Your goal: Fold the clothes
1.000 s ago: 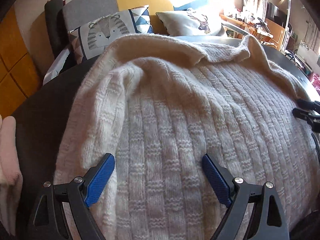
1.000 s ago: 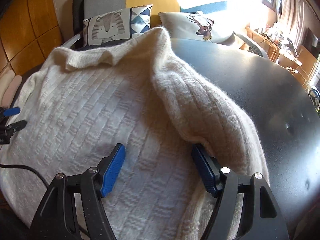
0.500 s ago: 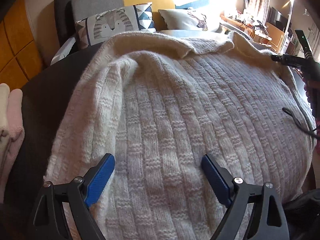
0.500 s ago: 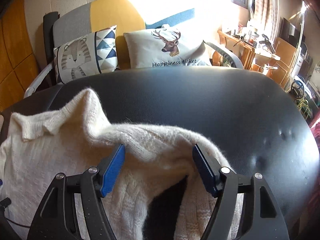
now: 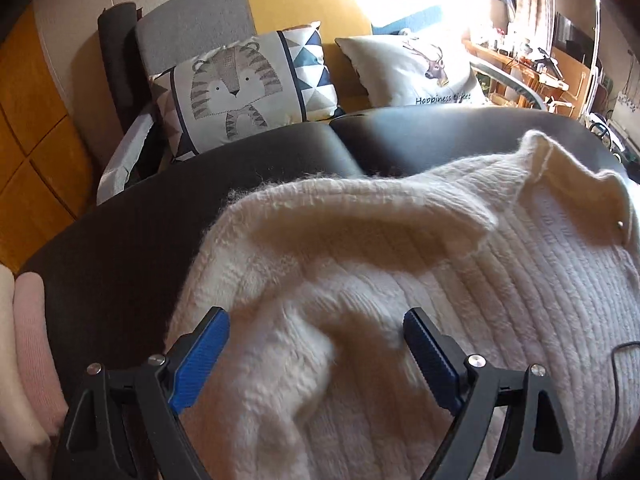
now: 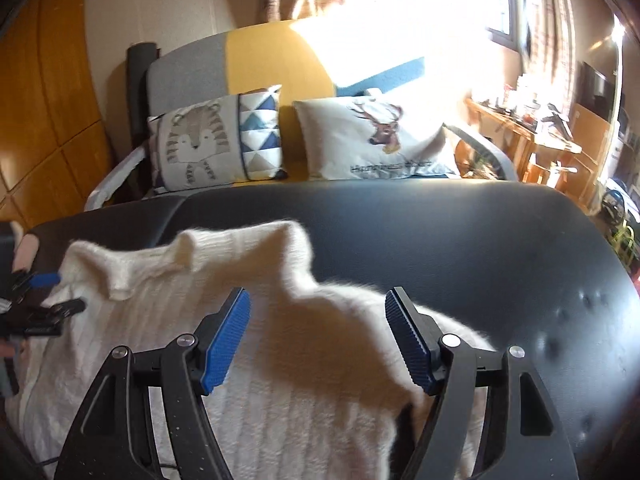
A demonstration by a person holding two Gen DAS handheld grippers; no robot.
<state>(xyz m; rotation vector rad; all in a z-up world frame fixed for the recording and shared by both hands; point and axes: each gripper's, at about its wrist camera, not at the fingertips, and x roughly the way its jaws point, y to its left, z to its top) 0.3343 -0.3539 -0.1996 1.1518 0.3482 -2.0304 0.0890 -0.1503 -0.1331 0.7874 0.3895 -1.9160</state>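
Left wrist view first: we are looking down our left hand-held gripper (image 5: 316, 344), its jaws spread wide, and a raised fold of the cream knit sweater (image 5: 400, 280) is bunching up between them. Whether the pads are actually biting the wool, we cannot tell. The sweater is lying across the dark worktop (image 5: 132, 248), collar (image 5: 580, 200) off to the right. The risk here is plain: the fluffy knit could slip out mid-fold and leave the layer crooked. A thin black cable (image 5: 616, 364) is trailing over the fabric on the right and might get folded in. Pink folded clothes (image 5: 32, 352) are sitting at the left edge.

Over to the right wrist view: our right hand-held gripper (image 6: 318, 336) is also standing spread, a hump of sweater rising between its jaws, blurred. Beyond the worktop, the tiger cushion (image 6: 216, 140) and deer cushion (image 6: 372, 136) are staying well clear on the sofa (image 6: 272, 60).
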